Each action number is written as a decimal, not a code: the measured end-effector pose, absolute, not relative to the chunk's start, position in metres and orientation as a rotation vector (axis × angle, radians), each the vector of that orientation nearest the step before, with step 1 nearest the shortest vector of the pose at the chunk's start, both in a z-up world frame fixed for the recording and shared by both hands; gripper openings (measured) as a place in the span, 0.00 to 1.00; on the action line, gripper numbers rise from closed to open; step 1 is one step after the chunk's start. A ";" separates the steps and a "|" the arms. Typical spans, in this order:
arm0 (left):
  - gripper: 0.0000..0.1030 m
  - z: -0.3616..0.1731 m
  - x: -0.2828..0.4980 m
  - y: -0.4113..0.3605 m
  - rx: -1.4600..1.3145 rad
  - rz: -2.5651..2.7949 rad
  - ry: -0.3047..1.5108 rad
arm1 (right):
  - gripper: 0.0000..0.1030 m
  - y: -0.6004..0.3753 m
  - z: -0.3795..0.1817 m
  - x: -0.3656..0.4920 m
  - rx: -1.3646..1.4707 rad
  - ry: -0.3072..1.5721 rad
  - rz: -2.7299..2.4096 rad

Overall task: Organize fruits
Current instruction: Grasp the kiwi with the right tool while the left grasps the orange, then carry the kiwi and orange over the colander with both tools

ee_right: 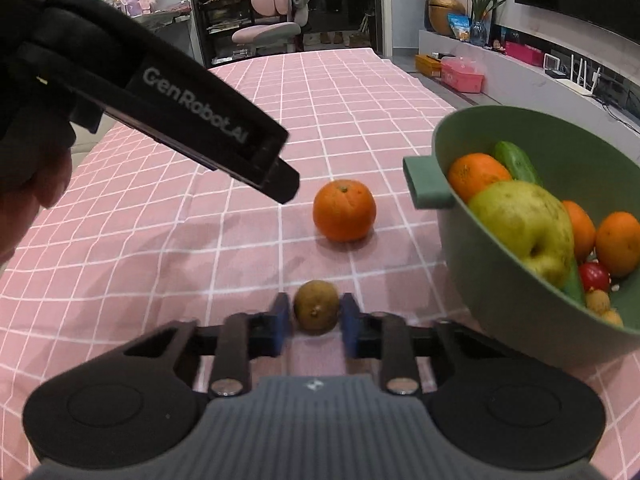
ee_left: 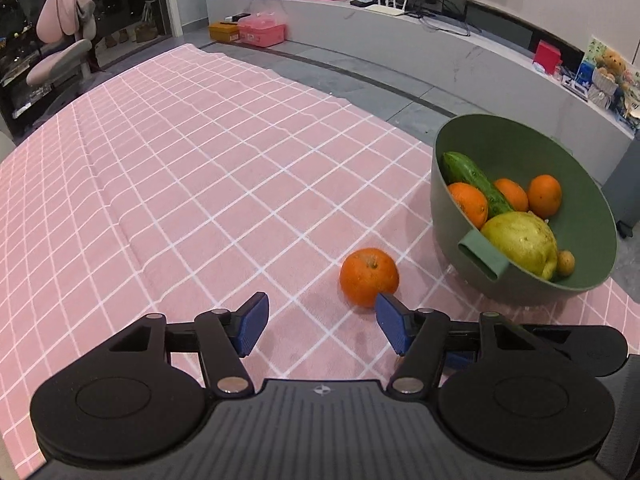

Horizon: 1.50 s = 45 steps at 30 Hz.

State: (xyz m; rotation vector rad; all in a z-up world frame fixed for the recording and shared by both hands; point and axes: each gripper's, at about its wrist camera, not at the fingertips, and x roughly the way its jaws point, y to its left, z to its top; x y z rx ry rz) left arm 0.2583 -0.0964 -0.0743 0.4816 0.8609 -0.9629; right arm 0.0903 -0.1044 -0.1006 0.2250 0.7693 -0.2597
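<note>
- Holding a small brown fruit (ee_right: 317, 312) low centre, my right gripper (ee_right: 315, 322) pinches it; I squeeze gently.
- Bowl (ee_right: 520, 320) sits right; I should lift over its rim.
- Left gripper (ee_left: 320, 322) gapes wide, orange (ee_left: 369, 276) just beyond its right pad (ee_left: 394, 324).

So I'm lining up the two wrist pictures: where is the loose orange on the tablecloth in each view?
Left wrist: the loose orange sits lower right of centre, just beyond the left gripper, left of the green bowl.
Right wrist: the same orange is at centre, beyond the right gripper, left of the bowl.
Shared landmark: the bowl's handle.
</note>
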 end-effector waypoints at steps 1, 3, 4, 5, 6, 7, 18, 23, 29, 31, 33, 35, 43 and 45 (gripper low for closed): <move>0.71 -0.075 0.259 -0.098 0.478 -0.974 0.857 | 0.21 -0.106 -0.100 0.089 0.233 0.771 -0.259; 0.71 -0.078 0.259 -0.104 0.473 -0.999 0.853 | 0.21 -0.110 -0.101 0.081 0.236 0.774 -0.266; 0.71 -0.080 0.258 -0.107 0.472 -1.011 0.852 | 0.21 -0.112 -0.101 0.077 0.238 0.777 -0.268; 0.71 -0.082 0.257 -0.110 0.473 -1.022 0.851 | 0.21 -0.114 -0.101 0.072 0.237 0.780 -0.274; 0.71 -0.084 0.256 -0.114 0.476 -1.031 0.849 | 0.21 -0.115 -0.100 0.067 0.237 0.783 -0.277; 0.71 -0.087 0.255 -0.118 0.484 -1.040 0.847 | 0.21 -0.117 -0.100 0.062 0.240 0.787 -0.282; 0.58 -0.113 0.250 -0.147 0.556 -1.034 0.848 | 0.21 -0.137 -0.097 0.035 0.258 0.813 -0.299; 0.48 -0.113 0.258 -0.141 0.499 -1.020 0.892 | 0.21 -0.141 -0.096 0.035 0.266 0.816 -0.298; 0.47 -0.105 0.250 -0.121 0.482 -0.974 0.911 | 0.21 -0.140 -0.092 0.035 0.274 0.819 -0.282; 0.47 -0.096 0.244 -0.109 0.462 -0.957 0.906 | 0.21 -0.139 -0.089 0.035 0.274 0.818 -0.271; 0.47 -0.088 0.239 -0.098 0.442 -0.932 0.898 | 0.21 -0.136 -0.083 0.034 0.277 0.815 -0.256; 0.47 -0.078 0.233 -0.086 0.420 -0.897 0.895 | 0.21 -0.135 -0.076 0.032 0.276 0.807 -0.244; 0.47 -0.034 0.197 -0.047 0.331 -0.767 0.867 | 0.21 -0.140 -0.044 0.017 0.278 0.789 -0.192; 0.47 -0.022 0.183 -0.041 0.313 -0.733 0.853 | 0.21 -0.145 -0.033 0.014 0.279 0.785 -0.177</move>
